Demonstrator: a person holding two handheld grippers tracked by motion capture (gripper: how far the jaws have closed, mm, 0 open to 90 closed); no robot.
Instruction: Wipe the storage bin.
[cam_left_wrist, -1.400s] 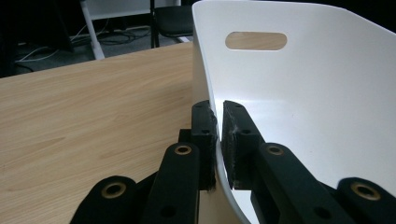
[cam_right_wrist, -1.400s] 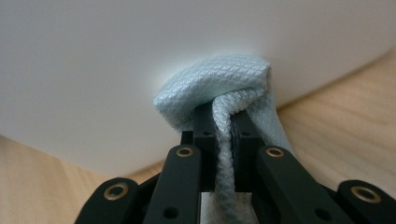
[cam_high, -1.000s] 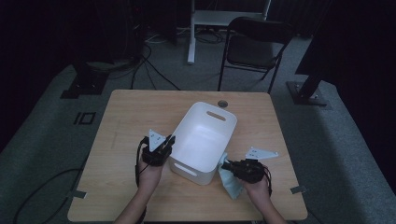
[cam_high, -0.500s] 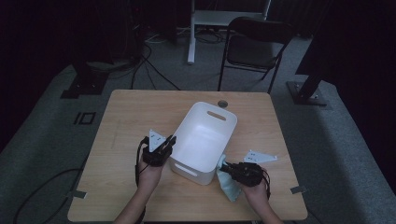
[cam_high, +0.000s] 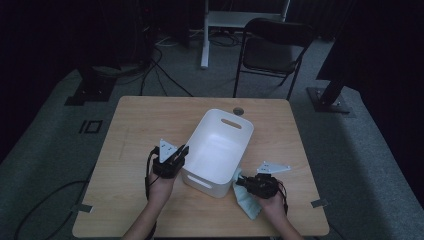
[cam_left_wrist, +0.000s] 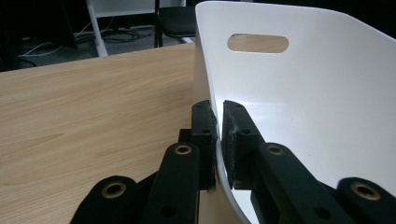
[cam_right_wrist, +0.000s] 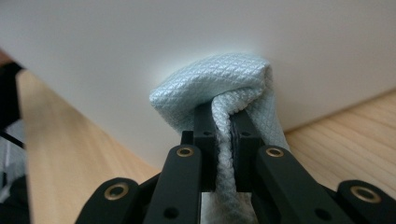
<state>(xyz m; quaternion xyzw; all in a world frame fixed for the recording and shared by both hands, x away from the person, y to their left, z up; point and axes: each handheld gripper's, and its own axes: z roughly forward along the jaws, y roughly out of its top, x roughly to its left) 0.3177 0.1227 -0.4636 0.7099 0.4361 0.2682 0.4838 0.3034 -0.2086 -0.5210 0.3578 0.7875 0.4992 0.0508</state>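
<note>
A white plastic bin with handle slots stands tilted across the middle of the wooden table. My left gripper is shut on the bin's left rim; in the left gripper view one pad sits outside the bin wall and the other inside. My right gripper is shut on a light blue cloth and presses it against the bin's outer right wall. In the right gripper view the bunched cloth bulges past the jaws onto the white wall.
A small round dark object lies on the table just behind the bin. A black folding chair and a white stand are beyond the table's far edge. Cables run over the grey floor at the left.
My right gripper has sunk a little along the bin's right wall with the cloth in it. The left gripper and the bin have stayed put.
</note>
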